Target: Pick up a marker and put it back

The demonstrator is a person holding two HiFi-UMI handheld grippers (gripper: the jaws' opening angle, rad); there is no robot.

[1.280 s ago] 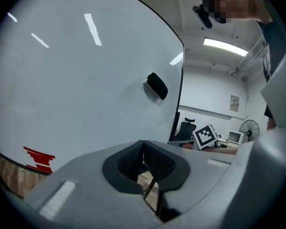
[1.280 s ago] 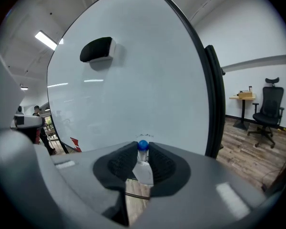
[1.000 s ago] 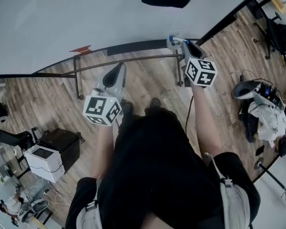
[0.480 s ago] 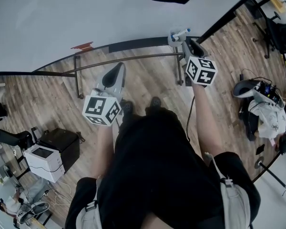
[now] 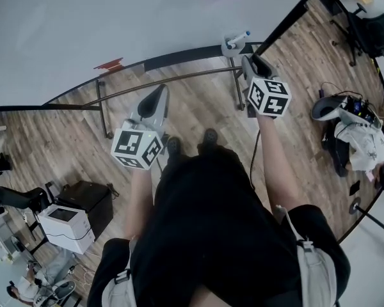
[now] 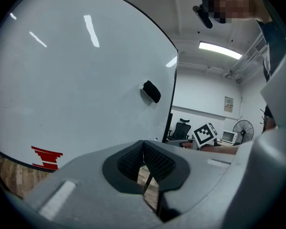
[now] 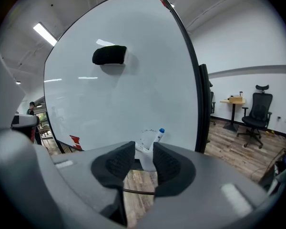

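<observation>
Two grippers hang near the whiteboard [image 5: 83,24]. A second ago the right gripper [image 5: 250,61] had its tips up at the holder [image 5: 228,47] around the marker [image 5: 238,39]. Now it sits back on the near side, clear of both. Its jaws stand wide and are just starting to close, with nothing between them. The marker leans in the holder on the board's lower right edge, blue cap up and to the right. The left gripper [image 5: 159,96] hangs unchanged at the left, its pads pressed together at the tips and empty.
</observation>
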